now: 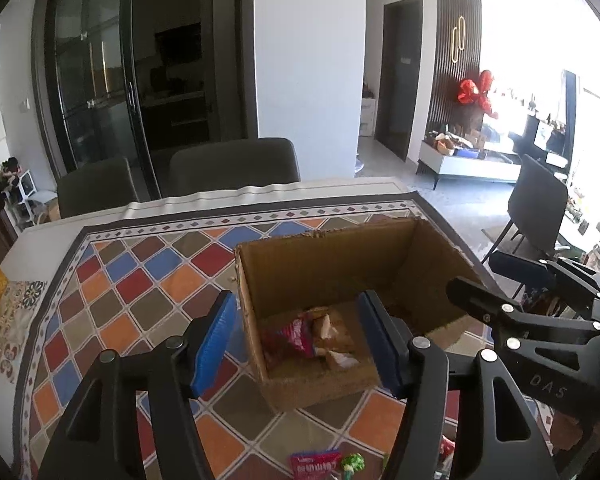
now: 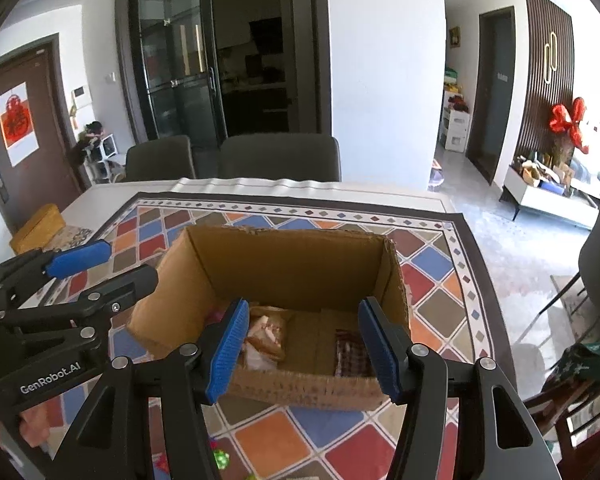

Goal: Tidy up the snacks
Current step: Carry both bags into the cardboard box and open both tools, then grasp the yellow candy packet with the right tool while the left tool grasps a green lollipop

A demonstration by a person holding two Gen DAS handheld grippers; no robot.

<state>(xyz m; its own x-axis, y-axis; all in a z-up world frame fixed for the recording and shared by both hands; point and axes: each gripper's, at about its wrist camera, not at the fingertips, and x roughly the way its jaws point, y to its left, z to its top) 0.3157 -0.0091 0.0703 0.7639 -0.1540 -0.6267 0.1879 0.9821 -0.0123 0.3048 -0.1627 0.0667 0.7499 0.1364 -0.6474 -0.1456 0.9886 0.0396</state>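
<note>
An open cardboard box [image 1: 300, 272] [image 2: 284, 264] stands on the patterned tablecloth [image 1: 140, 280]. Inside lie a pink snack packet [image 1: 296, 336], pale wrapped snacks [image 2: 266, 340] and a dark checked packet [image 2: 352, 354]. My left gripper [image 1: 300, 344] is open and empty, held over the box's near left corner. My right gripper [image 2: 304, 348] is open and empty over the box's near wall; it also shows at the right of the left wrist view [image 1: 540, 320]. A pink packet [image 1: 314, 462] and a green sweet [image 1: 352, 462] lie on the cloth below the left gripper.
Two grey chairs [image 1: 236, 164] stand at the table's far side, another [image 1: 536, 208] at the right. A yellow box [image 2: 40, 228] sits at the table's left edge. The floor drops off right of the table.
</note>
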